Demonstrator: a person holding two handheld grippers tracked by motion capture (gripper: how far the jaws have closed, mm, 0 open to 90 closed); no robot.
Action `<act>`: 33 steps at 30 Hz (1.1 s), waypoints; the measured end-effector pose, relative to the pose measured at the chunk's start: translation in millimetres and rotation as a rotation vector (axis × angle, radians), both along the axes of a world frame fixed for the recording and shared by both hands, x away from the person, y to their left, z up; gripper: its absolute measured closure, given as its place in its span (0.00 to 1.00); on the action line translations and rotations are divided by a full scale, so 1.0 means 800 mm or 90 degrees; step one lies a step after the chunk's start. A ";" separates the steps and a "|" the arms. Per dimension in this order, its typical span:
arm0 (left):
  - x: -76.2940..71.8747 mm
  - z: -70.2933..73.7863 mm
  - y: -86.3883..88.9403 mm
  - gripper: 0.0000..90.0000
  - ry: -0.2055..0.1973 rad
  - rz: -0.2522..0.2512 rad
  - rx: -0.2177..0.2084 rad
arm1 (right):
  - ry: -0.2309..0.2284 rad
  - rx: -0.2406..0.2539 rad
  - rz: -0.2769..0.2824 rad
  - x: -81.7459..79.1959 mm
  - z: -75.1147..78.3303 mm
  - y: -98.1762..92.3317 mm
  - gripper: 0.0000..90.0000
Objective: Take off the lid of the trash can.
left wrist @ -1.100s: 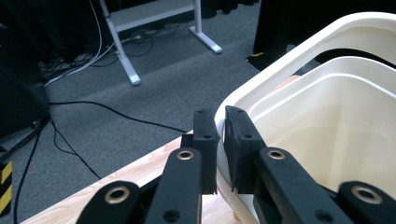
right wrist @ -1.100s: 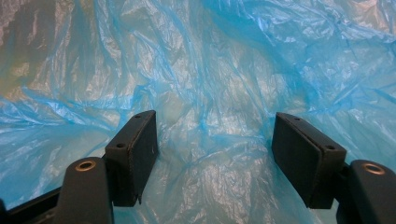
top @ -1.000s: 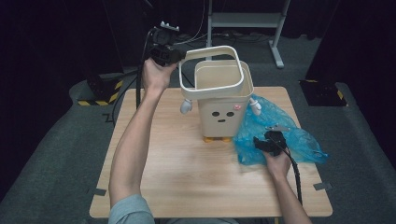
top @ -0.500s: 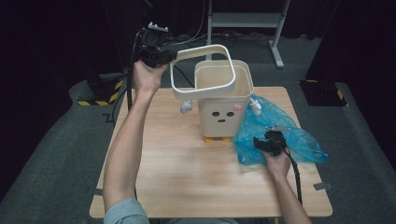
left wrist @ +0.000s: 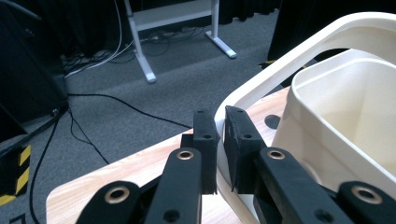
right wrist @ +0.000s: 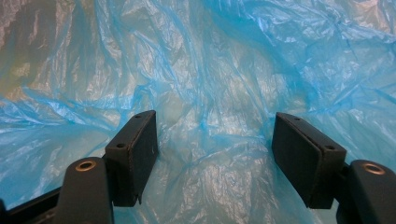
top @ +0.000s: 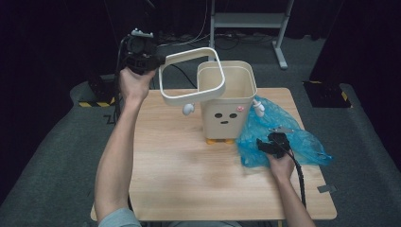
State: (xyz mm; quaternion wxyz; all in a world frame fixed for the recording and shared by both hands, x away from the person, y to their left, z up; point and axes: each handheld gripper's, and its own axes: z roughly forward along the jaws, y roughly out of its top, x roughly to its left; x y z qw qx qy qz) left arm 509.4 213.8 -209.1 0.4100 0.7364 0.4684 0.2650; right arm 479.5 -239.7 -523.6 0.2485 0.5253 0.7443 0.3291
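From the high view, my left gripper [top: 153, 60] is pinched on the near-left edge of the cream rim ring [top: 193, 75], holding it lifted and tilted off the cream bin [top: 227, 101], with its far-right corner hanging over the bin's open mouth. My right gripper [top: 265, 144] sits low over the blue plastic bag [top: 293, 137], which is crumpled on the table [top: 179, 179] just right of the bin and touching its side. I reckon the ring should go well clear to the left, where there's bare wood, and I should keep it level so that corner doesn't snag the bin wall. Watch the left table edge though; my hand is already out past it. In the left gripper view the jaws are squeezed on the thin band of the rim ring [left wrist: 280, 79], bite quite shallow, so I'd move slowly and avoid twisting. The bin [left wrist: 345, 121] sits close on the right there, open floor on the left. In the right gripper view my jaws are spread wide with only blue plastic bag [right wrist: 210, 70] film beneath, nothing gripped. I'd aim for a thick fold, since loose film slips.
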 end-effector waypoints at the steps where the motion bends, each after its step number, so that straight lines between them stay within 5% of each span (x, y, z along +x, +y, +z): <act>1: -0.001 -0.001 0.004 0.92 0.001 0.002 -0.001 | 0.000 0.000 0.000 0.000 0.000 0.000 0.35; 17: -0.023 -0.027 0.064 0.92 0.009 0.055 -0.031 | 0.001 0.000 0.002 0.000 0.000 0.000 0.35; 22: -0.032 -0.033 0.073 0.93 -0.007 0.073 -0.026 | 0.000 -0.001 0.003 0.000 0.000 0.000 0.35; 33: -0.042 -0.051 0.097 0.93 0.006 0.093 -0.033 | 0.000 -0.002 0.003 0.000 0.000 0.000 0.35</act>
